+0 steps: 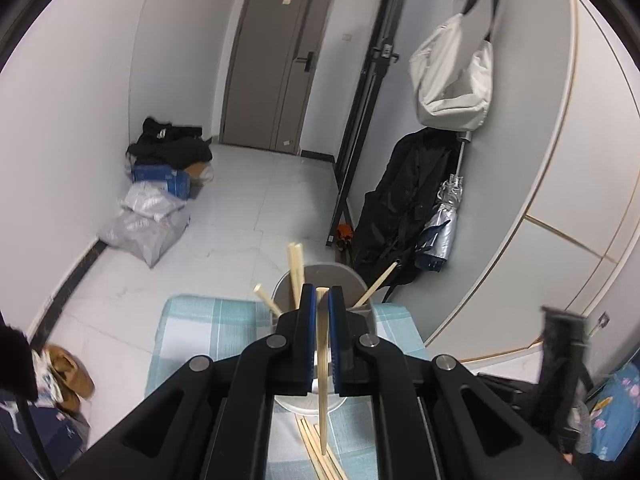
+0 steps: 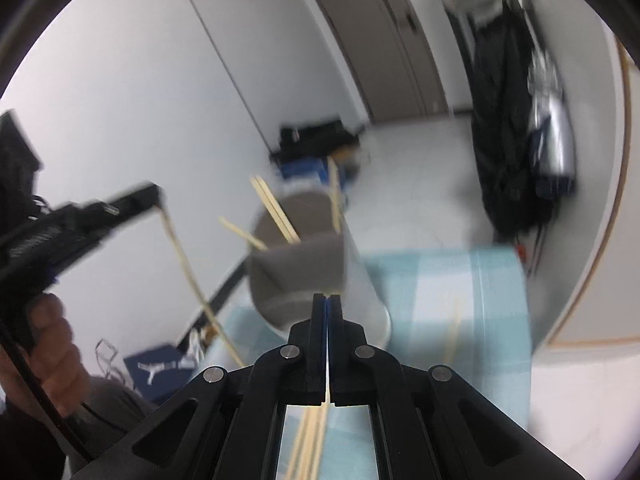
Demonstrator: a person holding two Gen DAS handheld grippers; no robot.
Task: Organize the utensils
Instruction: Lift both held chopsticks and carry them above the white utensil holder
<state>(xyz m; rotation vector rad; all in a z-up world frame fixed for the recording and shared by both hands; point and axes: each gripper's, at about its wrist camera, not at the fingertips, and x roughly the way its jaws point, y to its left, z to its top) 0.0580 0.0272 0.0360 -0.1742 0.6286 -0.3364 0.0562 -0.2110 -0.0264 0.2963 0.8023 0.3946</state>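
A grey cylindrical holder [image 1: 320, 277] [image 2: 298, 258] stands on a table with a teal checked cloth [image 1: 208, 320] [image 2: 440, 292]. Several wooden chopsticks lean in it. My left gripper [image 1: 322, 292] is shut on one chopstick [image 1: 322, 380], which hangs tip-down just in front of the holder. In the right wrist view this gripper [image 2: 158, 196] is to the left of the holder, a hand [image 2: 48, 340] around its grip. My right gripper [image 2: 327, 298] is shut just before the holder's base. A pale sliver shows between its pads; whether a chopstick is held is unclear. Loose chopsticks [image 1: 316, 444] [image 2: 310, 444] lie on the cloth.
Beyond the table is a white tiled floor with bags and boxes [image 1: 160, 196] by the left wall, a grey door [image 1: 276, 64], a dark coat [image 1: 404, 200] and a folded umbrella [image 1: 444, 220] on the right. Shoes [image 1: 68, 376] lie at the lower left.
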